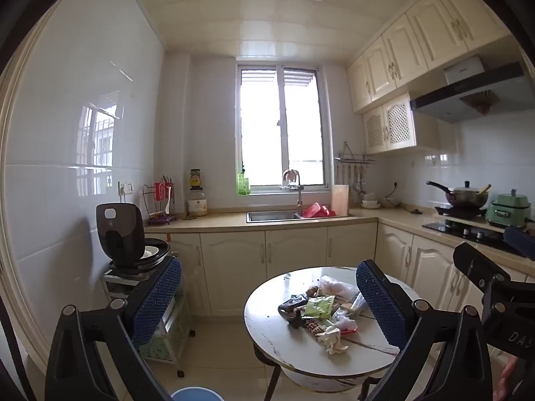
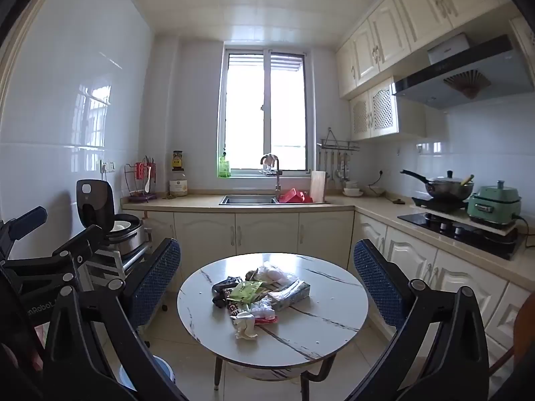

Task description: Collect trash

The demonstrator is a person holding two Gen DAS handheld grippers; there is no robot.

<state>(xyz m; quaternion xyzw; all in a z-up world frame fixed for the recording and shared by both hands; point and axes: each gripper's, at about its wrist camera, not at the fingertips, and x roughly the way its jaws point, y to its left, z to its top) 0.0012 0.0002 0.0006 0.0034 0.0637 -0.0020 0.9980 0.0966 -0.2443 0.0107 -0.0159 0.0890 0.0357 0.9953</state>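
Note:
A pile of trash (image 1: 317,314) lies on the round marble table (image 1: 274,337): a green wrapper (image 2: 245,290), dark wrappers (image 2: 224,287), a clear plastic bag (image 2: 272,274) and crumpled white paper (image 2: 244,325). A tissue box (image 2: 291,295) sits beside the pile. My left gripper (image 1: 267,287) hangs open in the air short of the table, nothing between its blue pads. My right gripper (image 2: 265,279) is also open and empty, facing the table from a little further right. Each gripper shows at the edge of the other's view.
A blue bin (image 2: 160,371) stands on the floor under the table's near left side. A rice cooker (image 2: 110,220) on a wheeled cart is at the left wall. Counters with a sink (image 2: 249,199), a hob with a pan (image 2: 444,188) and a green cooker (image 2: 495,205) run behind and right.

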